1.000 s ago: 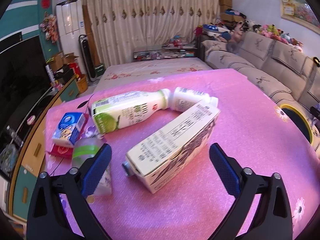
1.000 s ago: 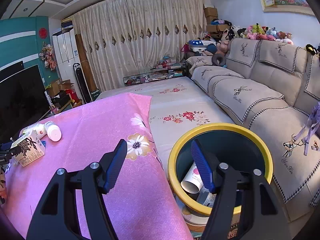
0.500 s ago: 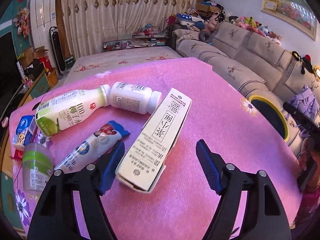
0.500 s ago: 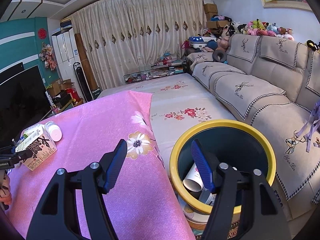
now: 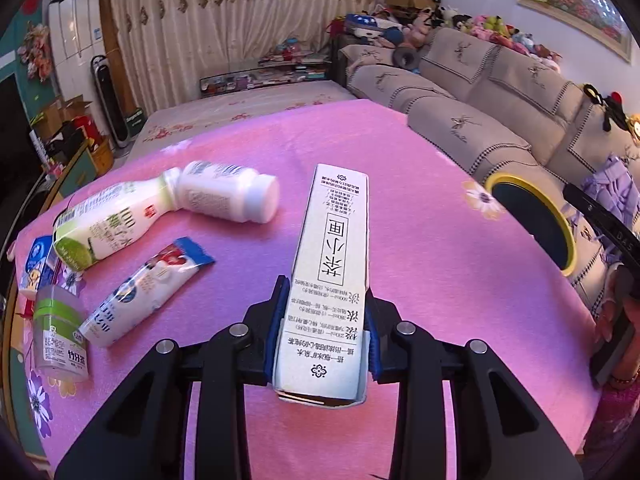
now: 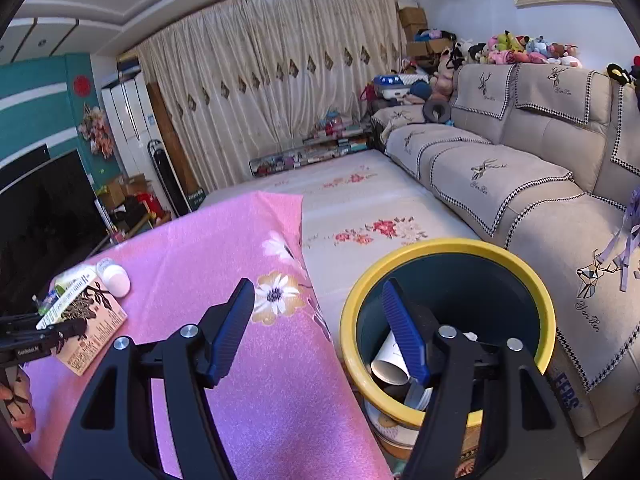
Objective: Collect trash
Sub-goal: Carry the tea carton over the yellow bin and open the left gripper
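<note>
A tall cream drink carton (image 5: pixel 332 264) with black print lies on the pink tablecloth (image 5: pixel 432 280), pointing away from me. My left gripper (image 5: pixel 325 292) straddles its near end, jaws closing, and both blue pads press on the carton's sides. In the right wrist view the same carton (image 6: pixel 88 320) shows at the far left. My right gripper (image 6: pixel 318 286) hangs open and empty over the table's edge, beside a yellow-rimmed dark bin (image 6: pixel 448 246) that holds some rubbish. The bin (image 5: pixel 500 179) also shows at the right of the left wrist view.
Left of the carton lie a green-label milk bottle (image 5: pixel 108 224), a white bottle (image 5: pixel 228 196), a snack wrapper (image 5: pixel 148 284), a small clear cup (image 5: pixel 60 332) and a blue pack (image 5: pixel 38 258). A beige sofa (image 6: pixel 520 168) runs behind the bin.
My left gripper has moved forward and swung round until the carton lies lengthways between its fingers, and the jaws have narrowed onto it. The right gripper has stayed put.
</note>
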Motion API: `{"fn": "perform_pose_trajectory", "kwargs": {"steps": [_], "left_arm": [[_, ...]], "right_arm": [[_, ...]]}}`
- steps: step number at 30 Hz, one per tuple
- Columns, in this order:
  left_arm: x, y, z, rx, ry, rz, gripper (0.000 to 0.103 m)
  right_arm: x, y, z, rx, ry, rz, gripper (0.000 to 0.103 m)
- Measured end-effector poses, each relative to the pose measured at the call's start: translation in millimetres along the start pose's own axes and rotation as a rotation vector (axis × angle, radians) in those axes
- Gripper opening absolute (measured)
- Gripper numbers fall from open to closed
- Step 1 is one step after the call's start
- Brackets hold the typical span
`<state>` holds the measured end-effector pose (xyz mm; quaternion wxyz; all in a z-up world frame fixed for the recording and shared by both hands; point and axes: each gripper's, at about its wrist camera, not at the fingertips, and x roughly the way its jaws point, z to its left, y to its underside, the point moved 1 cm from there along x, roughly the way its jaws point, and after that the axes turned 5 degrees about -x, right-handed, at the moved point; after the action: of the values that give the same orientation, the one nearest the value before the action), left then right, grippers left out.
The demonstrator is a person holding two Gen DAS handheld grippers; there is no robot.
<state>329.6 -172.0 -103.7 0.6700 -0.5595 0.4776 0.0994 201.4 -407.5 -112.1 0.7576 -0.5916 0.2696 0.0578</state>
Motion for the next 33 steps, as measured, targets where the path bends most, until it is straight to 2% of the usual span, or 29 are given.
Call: {"fn": "perform_pose_trajectory", "kwargs": {"steps": [6, 12, 18, 25, 30, 33], "left_arm": [[-16, -7, -55, 0.071, 0.069, -0.012, 0.033], [-11, -21, -123, 0.153, 0.158, -0.002, 0.033], [23, -40, -200, 0.224, 0.238, 0.036, 0.033], [80, -66, -286, 0.259, 0.318, 0.105, 0.033], [123, -76, -332, 0.266, 0.326, 0.141, 0.034], [143, -79, -347, 0.26, 0.302, 0.146, 0.035]], "right_arm": [[-29, 3, -23, 0.033, 0.012, -0.05, 0.063], [-71, 8, -79, 0.081, 0.141, -0.088, 0.063], [-96, 24, -127, 0.121, 0.23, -0.071, 0.063], [-107, 35, -171, 0.182, 0.274, -0.065, 0.063], [-109, 38, -189, 0.201, 0.293, -0.06, 0.063], [-107, 41, -195, 0.217, 0.295, -0.05, 0.063]]}}
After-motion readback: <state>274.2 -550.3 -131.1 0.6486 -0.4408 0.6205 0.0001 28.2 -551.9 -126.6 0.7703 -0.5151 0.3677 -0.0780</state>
